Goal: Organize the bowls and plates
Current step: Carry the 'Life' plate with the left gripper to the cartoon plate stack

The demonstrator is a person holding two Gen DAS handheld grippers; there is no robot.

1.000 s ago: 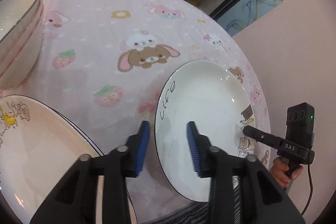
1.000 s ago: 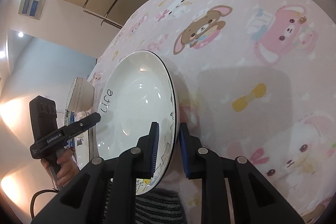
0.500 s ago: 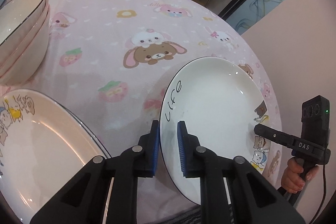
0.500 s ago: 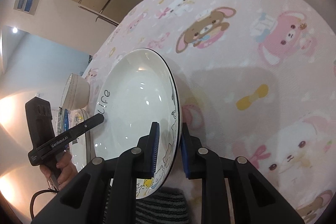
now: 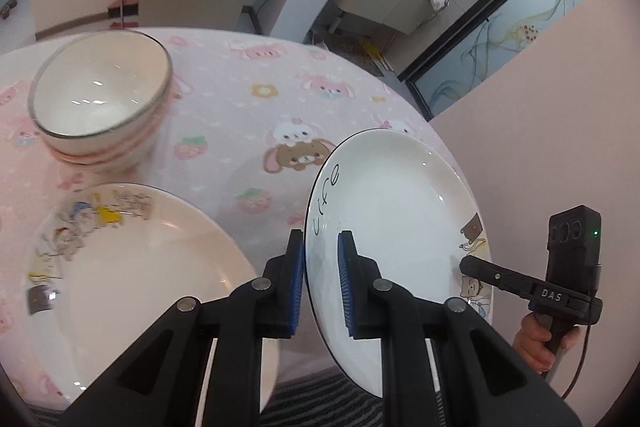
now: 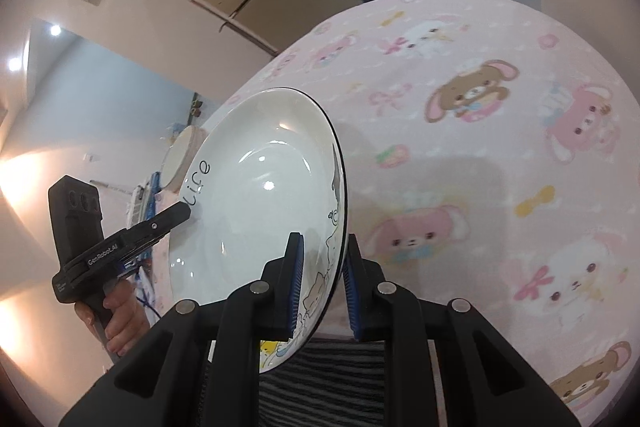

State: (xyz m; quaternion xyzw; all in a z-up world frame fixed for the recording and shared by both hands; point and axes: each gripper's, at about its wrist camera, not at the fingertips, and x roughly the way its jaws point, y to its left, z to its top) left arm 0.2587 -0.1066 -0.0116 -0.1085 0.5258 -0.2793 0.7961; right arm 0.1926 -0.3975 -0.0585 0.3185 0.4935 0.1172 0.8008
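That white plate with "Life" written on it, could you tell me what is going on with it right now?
A person holds the white plate by opposite rims, the left gripper and right gripper each shut on an edge. It is tilted above the pink tablecloth. To its left, a cartoon-printed plate lies on the table, with stacked bowls behind it. The held plate is not yet set down.
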